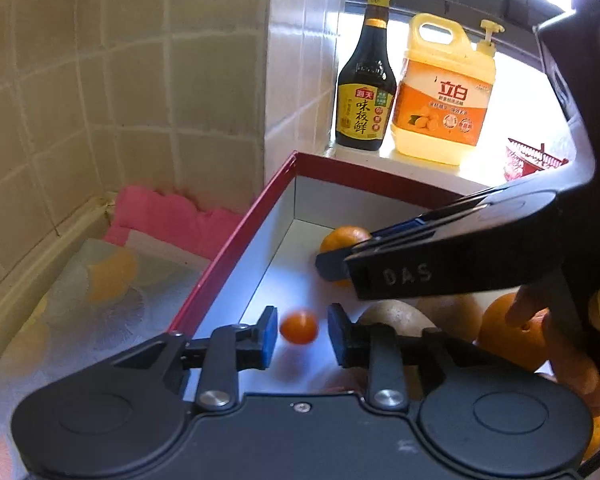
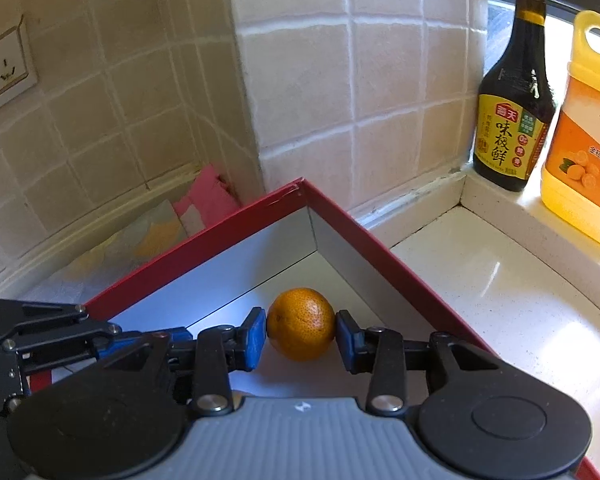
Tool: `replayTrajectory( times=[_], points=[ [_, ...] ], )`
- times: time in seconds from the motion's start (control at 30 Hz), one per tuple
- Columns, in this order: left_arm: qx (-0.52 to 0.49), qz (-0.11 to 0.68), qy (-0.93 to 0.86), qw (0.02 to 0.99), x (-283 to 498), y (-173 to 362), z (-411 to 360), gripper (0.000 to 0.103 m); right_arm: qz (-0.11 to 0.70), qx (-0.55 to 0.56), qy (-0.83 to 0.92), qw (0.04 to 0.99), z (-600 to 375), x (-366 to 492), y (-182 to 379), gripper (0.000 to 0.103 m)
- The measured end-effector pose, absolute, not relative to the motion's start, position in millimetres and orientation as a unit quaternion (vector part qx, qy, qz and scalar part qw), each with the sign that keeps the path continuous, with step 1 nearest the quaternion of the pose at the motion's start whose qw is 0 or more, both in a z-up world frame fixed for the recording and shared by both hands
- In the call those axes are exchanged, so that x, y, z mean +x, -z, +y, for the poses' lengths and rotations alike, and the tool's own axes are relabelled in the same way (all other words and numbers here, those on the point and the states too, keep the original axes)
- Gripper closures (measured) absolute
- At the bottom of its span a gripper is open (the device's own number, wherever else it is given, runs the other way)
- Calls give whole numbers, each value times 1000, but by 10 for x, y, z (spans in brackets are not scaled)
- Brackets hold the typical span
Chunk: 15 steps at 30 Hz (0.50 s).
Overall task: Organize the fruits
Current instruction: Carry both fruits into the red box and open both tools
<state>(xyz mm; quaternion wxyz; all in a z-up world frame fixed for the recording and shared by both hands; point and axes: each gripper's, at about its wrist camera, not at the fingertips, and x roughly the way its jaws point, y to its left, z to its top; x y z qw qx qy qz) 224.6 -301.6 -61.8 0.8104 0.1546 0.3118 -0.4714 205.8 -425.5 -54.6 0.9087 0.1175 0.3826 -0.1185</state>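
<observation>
From the left wrist we look down into a red-rimmed box (image 1: 236, 248) with pale inner walls. Our left gripper (image 1: 303, 334) stands open: a small orange fruit (image 1: 299, 327), blurred, sits between the blue pads with a clear gap on each side, so nothing is held. The box's near-left wall runs just left of the left finger, and the far corner lies ahead, leaving bare floor in front of the fingertips. To the right the room is tight: the right gripper (image 1: 332, 268) crosses ahead of ours, a hand (image 1: 556, 344) behind it. We count here one small fruit, one orange (image 1: 342, 238) partly hidden by the right gripper's tip, another orange (image 1: 504, 328) by the hand, and two pale brownish fruits (image 1: 396, 316) just beyond our right finger. Beyond the box, on a sill, stand one dark sauce bottle (image 1: 366, 96), one yellow detergent jug (image 1: 444, 96) and part of a red basket (image 1: 528, 158).

From the right wrist we see only one orange (image 2: 301, 323), on the box floor (image 2: 340, 280) near the far corner (image 2: 304, 196). The right gripper (image 2: 301, 334) has it between its pads, which sit right against the fruit's sides; whether they press we cannot tell. Only this view shows a wall socket (image 2: 4, 68) and open countertop (image 2: 500, 300) right of the box; the crowd of fruit appears only in the other.
</observation>
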Motion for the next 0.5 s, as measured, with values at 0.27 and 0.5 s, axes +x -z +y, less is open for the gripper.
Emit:
replayTrajectory(
  times=[0.27, 0.5],
  points=[
    [99, 267, 472, 835, 2125, 285, -2635, 23, 348, 116, 119, 922, -4189, 1823, 238, 56],
    [96, 225, 387, 889, 1862, -124, -2016, 22, 327, 84, 117, 934, -3935, 1495, -87, 55]
  ],
)
